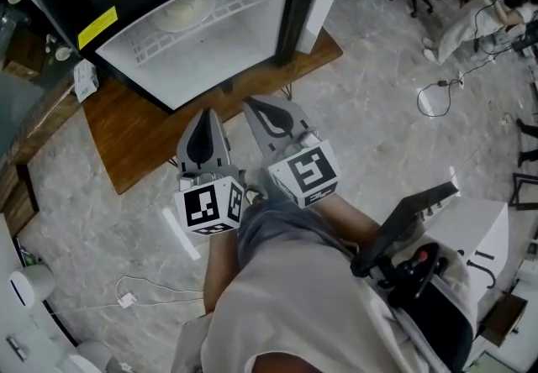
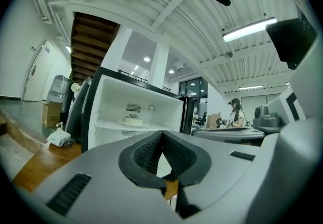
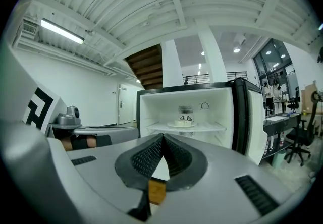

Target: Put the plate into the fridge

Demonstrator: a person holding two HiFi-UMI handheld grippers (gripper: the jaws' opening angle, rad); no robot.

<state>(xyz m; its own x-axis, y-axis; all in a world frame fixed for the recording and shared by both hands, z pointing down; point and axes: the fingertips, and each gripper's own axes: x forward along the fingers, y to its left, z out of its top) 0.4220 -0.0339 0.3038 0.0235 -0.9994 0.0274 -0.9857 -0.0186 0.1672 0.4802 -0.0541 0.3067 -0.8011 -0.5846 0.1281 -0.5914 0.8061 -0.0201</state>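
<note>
- One pale marbled floor point(image 1: 387, 136) is seen beneath everything in the head view; a thin cable point(image 1: 439, 96) is laid across it at the right.
- A compact black fridge point(image 1: 290, 2) with a white interior is stood open; its door point(image 3: 251, 117) is swung wide to the right in the right gripper view; a yellow label point(image 1: 98, 27) is stuck on its left outer side.
- The fridge is borne on a wooden platform point(image 1: 139, 132) laid on the floor.
- The person's torso point(image 1: 294, 312), in a pale shirt, is seen at the bottom of the head view.
- The left gripper point(image 1: 207, 113) and the right gripper point(image 1: 255, 102) are held side by side in front of the open fridge and pointed toward it, touching neither it nor the platform; the jaws of each are closed together, pad against pad, with nothing caught between them.
- A marker cube point(image 1: 210, 205) is carried at the back of the left gripper; another cube point(image 1: 307, 171) is carried on the right one.
- The plate point(image 3: 185, 123) is found on the white shelf point(image 3: 202, 128) inside the fridge, toward the back wall, well apart from both grippers; a low pale lump is seen on it, though what it is cannot be told.
</note>
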